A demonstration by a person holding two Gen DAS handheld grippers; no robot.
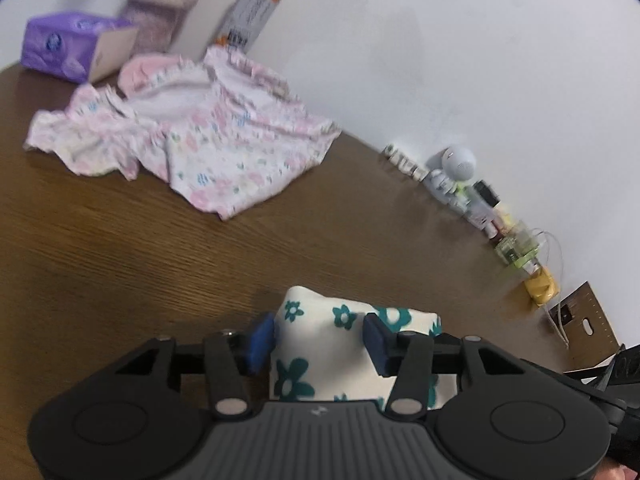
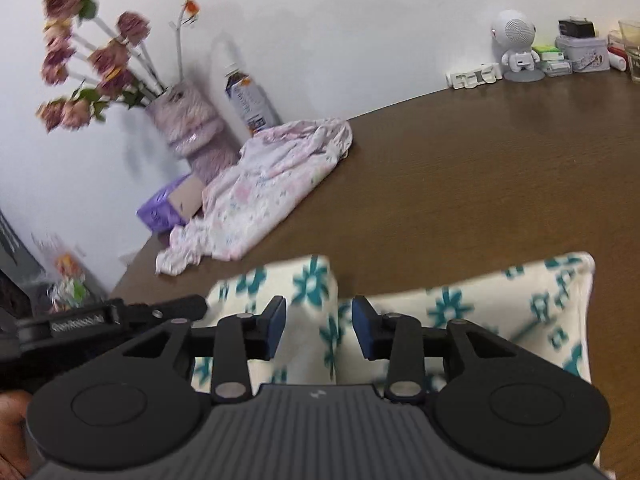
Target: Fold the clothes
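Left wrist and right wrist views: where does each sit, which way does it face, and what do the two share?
Left wrist: on the left tool, looking forward and down across the wooden table toward the wall; its blue pads flank the teal-flowered cloth.
Right wrist: on the right tool, facing the same wall from further right; part of a hand shows at lower left.
Shared: the teal-flowered cloth, pink floral garment, purple tissue pack, bottle, white astronaut figure.
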